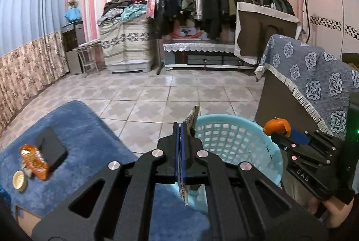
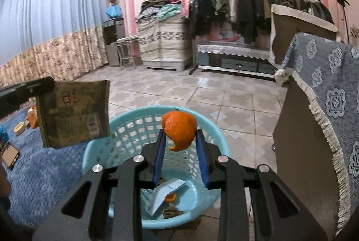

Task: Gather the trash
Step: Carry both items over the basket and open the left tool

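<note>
While clamped on an orange peel (image 2: pixel 179 132), right gripper (image 2: pixel 180 141) hangs directly over the blue basket (image 2: pixel 125 126); left gripper (image 1: pixel 182 129), pinching a flat wrapper (image 2: pixel 74 113) upright, sits at the basket's left rim. Probably release straight down.

Clothes rack (image 1: pixel 224 1), blue rug (image 1: pixel 74 129), patterned curtains (image 1: pixel 27 39)

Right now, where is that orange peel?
The orange peel sits pinched in the right claw, held above the open light-blue basket, with the left claw's flat packet to its left.
</note>
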Action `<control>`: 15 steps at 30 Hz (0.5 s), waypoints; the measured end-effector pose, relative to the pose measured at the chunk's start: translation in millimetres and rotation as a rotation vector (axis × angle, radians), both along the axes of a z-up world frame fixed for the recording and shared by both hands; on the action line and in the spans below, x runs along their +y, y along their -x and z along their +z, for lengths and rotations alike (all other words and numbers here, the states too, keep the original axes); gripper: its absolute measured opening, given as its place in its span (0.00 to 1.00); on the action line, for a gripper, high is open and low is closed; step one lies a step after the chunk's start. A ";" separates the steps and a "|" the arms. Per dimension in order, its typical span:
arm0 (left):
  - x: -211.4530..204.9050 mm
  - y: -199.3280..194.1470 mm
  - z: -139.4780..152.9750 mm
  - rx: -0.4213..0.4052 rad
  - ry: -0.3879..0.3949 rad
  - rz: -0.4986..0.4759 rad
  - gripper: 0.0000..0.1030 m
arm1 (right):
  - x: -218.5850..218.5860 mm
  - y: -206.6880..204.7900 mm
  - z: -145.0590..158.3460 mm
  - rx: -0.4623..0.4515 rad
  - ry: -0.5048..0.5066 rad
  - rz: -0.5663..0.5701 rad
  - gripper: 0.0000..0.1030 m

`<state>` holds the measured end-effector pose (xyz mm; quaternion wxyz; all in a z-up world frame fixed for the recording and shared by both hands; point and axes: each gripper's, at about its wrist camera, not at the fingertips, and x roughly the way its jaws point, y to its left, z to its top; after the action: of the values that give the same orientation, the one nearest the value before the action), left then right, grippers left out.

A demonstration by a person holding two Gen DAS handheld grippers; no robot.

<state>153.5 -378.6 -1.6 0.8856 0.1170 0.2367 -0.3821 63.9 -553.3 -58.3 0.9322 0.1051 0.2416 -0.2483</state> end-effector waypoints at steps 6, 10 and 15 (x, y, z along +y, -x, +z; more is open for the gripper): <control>-34.5 -5.2 -25.3 0.033 -0.025 -0.016 0.00 | -10.2 3.6 -5.8 -0.009 -0.024 -0.046 0.27; -45.9 -13.0 -38.8 0.075 -0.056 -0.015 0.06 | -7.8 1.6 -7.5 -0.010 -0.027 -0.043 0.27; -31.4 -17.0 -30.9 0.066 -0.021 0.035 0.76 | -10.9 -0.8 -11.3 -0.001 -0.037 -0.040 0.27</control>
<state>170.6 -410.1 -32.5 0.8827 0.1097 0.2717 -0.3674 64.7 -564.2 -69.6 0.9250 0.1274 0.2435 -0.2624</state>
